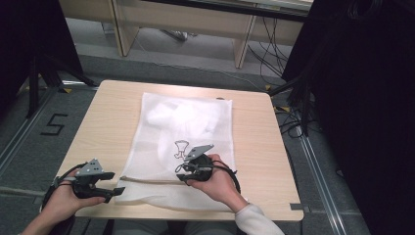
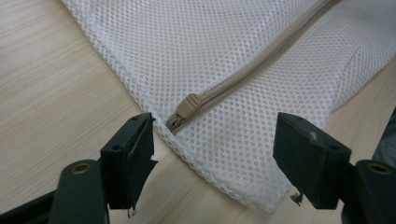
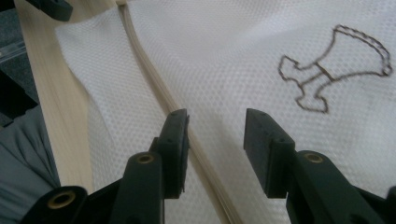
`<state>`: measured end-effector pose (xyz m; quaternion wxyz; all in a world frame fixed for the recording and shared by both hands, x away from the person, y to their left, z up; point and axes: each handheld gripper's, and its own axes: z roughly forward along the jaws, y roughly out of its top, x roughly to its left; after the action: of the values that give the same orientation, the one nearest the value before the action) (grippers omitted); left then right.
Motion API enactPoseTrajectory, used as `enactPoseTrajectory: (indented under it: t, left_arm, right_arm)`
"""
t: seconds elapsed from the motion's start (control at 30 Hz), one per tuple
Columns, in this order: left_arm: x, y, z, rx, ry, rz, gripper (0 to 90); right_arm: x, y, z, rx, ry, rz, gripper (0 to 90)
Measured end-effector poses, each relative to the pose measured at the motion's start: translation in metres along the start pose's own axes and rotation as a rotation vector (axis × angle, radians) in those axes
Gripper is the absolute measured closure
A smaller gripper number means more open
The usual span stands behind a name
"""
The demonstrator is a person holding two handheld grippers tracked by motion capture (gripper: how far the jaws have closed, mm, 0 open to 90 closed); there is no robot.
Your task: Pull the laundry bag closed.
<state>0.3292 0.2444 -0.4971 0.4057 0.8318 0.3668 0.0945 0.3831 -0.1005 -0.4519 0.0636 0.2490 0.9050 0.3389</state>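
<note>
A white mesh laundry bag (image 1: pixel 181 147) lies flat on the wooden table (image 1: pixel 254 147), its zipped edge turned toward the person so both tools can reach it. The beige zipper (image 3: pixel 154 79) runs along that near edge, and its pull (image 2: pixel 187 106) sits at the bag's corner, right in front of the left gripper (image 2: pixel 212 154).

That gripper's jaws stand apart with nothing pinched between them; the pull lies just ahead of the gap, nearer the jaw on the view's left. This looks like lining up to catch the pull, with the corner of the mesh spread under the opening.

The right gripper (image 3: pixel 215 140) hovers farther along the zipper, over the bag's middle. Its jaws are also spread and empty, straddling the zipper line, probably ready to pin the fabric down so the bag won't slide when the pull is tugged.

Beyond the right gripper's tips is a dark outline drawing (image 3: pixel 334 67) printed on the mesh. Something pale bulks inside the bag at its far end (image 1: pixel 166 115); what it is cannot be told. Nothing lies between either tool and the zipper. Off the table there are cables (image 1: pixel 266 49) on the floor and a black curtain (image 1: pixel 362 98) to the right.
</note>
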Motion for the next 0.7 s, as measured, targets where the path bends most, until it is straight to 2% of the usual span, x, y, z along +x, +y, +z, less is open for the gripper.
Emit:
enactPoseTrajectory:
  t: [0.07,0.1,0.17,0.2,0.27,0.3,0.43,0.53,0.57,0.7]
  left_arm:
    - [0.001,0.000,-0.001,0.005,0.002,0.016,28.7]
    - [0.001,0.000,-0.001,0.004,0.005,-0.002,28.8]
    - [0.002,0.000,-0.002,0.002,-0.001,0.010,29.0]
    - [0.001,0.000,-0.001,-0.014,-0.006,-0.011,29.2]
    - [0.001,0.000,-0.001,-0.018,-0.006,-0.013,29.2]
    - [0.002,0.000,-0.001,-0.008,-0.004,-0.001,29.2]
    - [0.001,0.000,-0.001,-0.017,-0.006,-0.014,29.2]
    - [0.001,0.000,-0.002,-0.011,0.001,-0.012,29.3]
    - [0.001,0.000,-0.001,-0.020,-0.011,-0.016,29.3]
    - [0.001,0.000,-0.002,-0.019,-0.010,-0.015,29.4]
  right_arm:
    - [0.003,0.005,0.006,-0.005,0.012,-0.003,60.6]
    - [0.006,0.009,0.009,0.010,0.021,0.007,59.3]
    - [0.009,0.015,0.015,-0.009,0.015,0.003,57.4]
    - [0.010,0.019,0.018,-0.025,0.019,-0.003,56.9]
    - [0.013,0.025,0.022,-0.030,0.034,-0.014,56.9]
    - [0.015,0.028,0.025,-0.040,0.033,-0.030,57.7]
    - [0.024,0.041,0.036,-0.047,0.038,-0.092,60.8]
    - [0.029,0.050,0.044,-0.029,0.053,-0.123,63.1]
    - [0.031,0.052,0.048,-0.034,0.057,-0.127,63.4]
    - [0.037,0.062,0.060,-0.018,0.082,-0.150,67.3]
